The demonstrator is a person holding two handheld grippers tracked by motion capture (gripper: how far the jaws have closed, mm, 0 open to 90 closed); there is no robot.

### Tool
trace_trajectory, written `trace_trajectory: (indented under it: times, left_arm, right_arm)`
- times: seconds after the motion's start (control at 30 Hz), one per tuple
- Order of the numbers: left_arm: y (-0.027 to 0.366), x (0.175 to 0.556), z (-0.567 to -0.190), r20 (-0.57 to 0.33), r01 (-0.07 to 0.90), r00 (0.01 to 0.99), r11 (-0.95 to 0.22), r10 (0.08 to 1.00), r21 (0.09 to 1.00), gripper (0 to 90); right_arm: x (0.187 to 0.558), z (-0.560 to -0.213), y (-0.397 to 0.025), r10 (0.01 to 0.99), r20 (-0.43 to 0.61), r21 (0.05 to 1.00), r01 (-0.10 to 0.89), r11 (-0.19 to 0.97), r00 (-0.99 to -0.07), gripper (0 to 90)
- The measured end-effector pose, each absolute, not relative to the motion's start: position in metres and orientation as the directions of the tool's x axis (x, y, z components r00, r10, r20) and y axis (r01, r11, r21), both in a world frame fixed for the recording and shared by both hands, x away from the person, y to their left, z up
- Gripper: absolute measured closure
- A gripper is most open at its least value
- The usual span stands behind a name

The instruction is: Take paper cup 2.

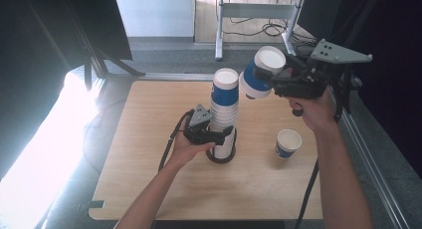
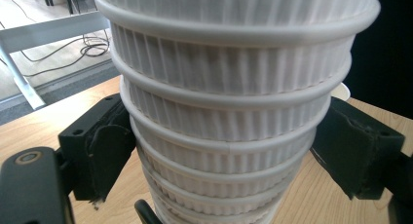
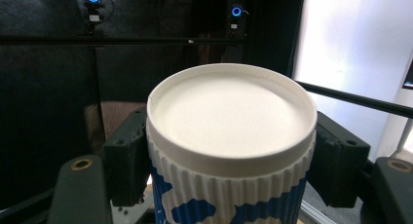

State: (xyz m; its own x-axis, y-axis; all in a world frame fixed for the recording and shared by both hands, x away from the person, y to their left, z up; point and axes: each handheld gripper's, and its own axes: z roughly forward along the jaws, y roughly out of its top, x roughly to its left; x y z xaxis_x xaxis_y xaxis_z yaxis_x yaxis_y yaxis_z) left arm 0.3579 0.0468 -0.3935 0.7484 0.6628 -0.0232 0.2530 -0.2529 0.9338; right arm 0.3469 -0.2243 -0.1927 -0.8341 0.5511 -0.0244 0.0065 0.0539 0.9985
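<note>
Two hand-held grippers are clamped: the left hand-held gripper (image 1: 219,136) steadies the cup stack (image 1: 224,114) on the surface (image 1: 149,179), the right hand-held gripper (image 1: 268,78) holds a tilted cup (image 1: 261,72) beside its top, whose slanted approach could topple the stack.

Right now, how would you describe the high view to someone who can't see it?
The left gripper clamps an upside-down cup stack on a wooden table, while the right gripper holds one blue-and-white cup aloft. Another cup stands upright nearby.
</note>
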Motion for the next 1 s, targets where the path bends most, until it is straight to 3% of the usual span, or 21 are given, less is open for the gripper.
trace_trajectory:
  times: [0.4,1.0]
  left_arm:
    - [0.047,0.356,-0.393,-0.035,0.262,0.748,-0.246,0.663,0.933,12.8]
    - [0.059,0.350,-0.390,-0.047,0.255,0.742,-0.217,0.668,0.942,9.6]
  right_arm:
    - [0.336,-0.233,-0.250,0.562,-0.008,0.997,0.038,0.070,-0.827,27.7]
    - [0.333,-0.288,-0.247,0.555,0.031,0.991,0.098,0.092,-0.831,27.8]
